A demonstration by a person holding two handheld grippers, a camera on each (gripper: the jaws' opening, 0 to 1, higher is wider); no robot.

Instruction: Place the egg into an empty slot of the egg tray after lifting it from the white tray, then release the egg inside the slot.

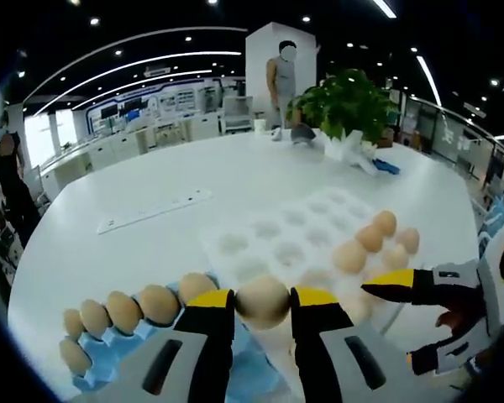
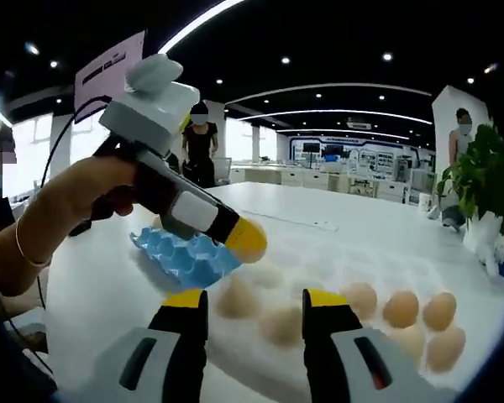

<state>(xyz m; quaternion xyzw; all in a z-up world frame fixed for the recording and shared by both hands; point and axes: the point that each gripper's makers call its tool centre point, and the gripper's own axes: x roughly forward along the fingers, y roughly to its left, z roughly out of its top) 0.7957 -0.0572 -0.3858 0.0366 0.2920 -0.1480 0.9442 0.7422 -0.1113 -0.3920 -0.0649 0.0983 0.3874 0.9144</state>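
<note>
In the left gripper view, the left gripper (image 1: 262, 304) pinches the egg (image 1: 262, 302) between its yellow-tipped jaws at lower centre, lifted so it can travel to the white tray (image 1: 260, 239), whose empty slots lie open just above while eggs crowd its right edge. In the right gripper view, the right gripper (image 2: 254, 304) waits at bottom centre with its jaws apart and nothing between them, and the blue egg tray (image 2: 185, 256) sits left of centre, under the left gripper.
</note>
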